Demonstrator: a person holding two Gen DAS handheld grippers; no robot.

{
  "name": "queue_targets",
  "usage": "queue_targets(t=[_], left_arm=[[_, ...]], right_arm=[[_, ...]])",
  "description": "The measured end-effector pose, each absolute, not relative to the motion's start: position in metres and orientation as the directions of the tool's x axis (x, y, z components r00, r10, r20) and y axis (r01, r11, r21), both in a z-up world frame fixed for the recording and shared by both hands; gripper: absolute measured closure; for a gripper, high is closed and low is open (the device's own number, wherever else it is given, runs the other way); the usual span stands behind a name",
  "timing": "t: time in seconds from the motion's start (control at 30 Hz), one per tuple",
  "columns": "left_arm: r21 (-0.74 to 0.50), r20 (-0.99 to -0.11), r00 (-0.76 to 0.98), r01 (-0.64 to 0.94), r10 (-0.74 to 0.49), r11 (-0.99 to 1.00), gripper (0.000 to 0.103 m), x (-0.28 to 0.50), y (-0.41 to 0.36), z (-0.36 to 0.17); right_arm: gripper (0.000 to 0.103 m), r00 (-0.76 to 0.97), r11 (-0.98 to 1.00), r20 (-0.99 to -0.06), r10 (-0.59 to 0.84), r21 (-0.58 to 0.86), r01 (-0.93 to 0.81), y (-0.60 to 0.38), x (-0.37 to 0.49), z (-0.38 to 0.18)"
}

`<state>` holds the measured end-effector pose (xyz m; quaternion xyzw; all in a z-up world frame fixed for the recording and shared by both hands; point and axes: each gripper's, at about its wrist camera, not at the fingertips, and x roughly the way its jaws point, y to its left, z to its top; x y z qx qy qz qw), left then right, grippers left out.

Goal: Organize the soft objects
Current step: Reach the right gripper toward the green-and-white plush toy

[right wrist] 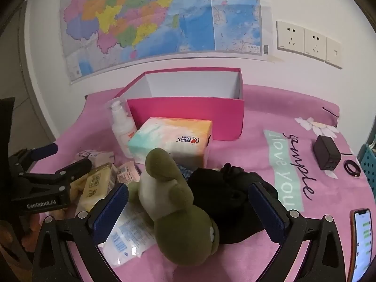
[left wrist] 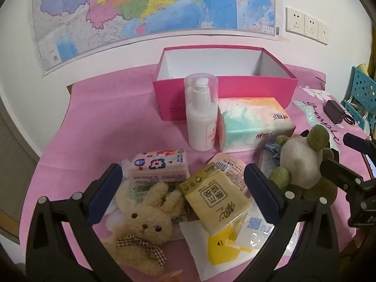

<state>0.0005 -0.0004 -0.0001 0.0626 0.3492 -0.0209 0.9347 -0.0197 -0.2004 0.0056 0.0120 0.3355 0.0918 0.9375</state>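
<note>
A beige plush bunny (left wrist: 143,225) with a checked bow and a yellow tissue pack (left wrist: 216,202) lie between the fingers of my open left gripper (left wrist: 182,183), which is empty. A small floral tissue pack (left wrist: 159,166) lies just beyond. A green plush dinosaur (right wrist: 178,211) lies between the fingers of my open right gripper (right wrist: 188,197), next to a black cloth (right wrist: 225,195); the dinosaur also shows in the left wrist view (left wrist: 303,164). A large pastel tissue pack (left wrist: 253,124) (right wrist: 174,138) lies in front of the open pink box (left wrist: 225,84) (right wrist: 188,112), which looks empty inside.
A white pump bottle (left wrist: 202,115) (right wrist: 122,127) stands by the box. A black charger (right wrist: 326,152), a cable loop (right wrist: 351,168) and a phone (right wrist: 362,239) lie at the right on the pink cloth (right wrist: 270,108). A teal basket (left wrist: 362,94) stands at the far right. Flat plastic packets (right wrist: 127,235) lie under the toys.
</note>
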Motion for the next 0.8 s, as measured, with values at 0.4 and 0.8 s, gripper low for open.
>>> queue_targets(t=[0.4,0.8], left_arm=[[0.071,-0.649,0.761,0.083,-0.017,0.994,0.0,-0.004,0.011,-0.003],[0.065,-0.645,0.764,0.076,-0.016,0.995,0.0,-0.004,0.01,0.001]], right_arm=[[0.0,0.749,0.983,-0.636,0.183,0.128,-0.132,-0.192,-0.017,0.006],[0.0,0.749,0.982,-0.635,0.19,0.126,-0.143,-0.191,-0.018,0.008]])
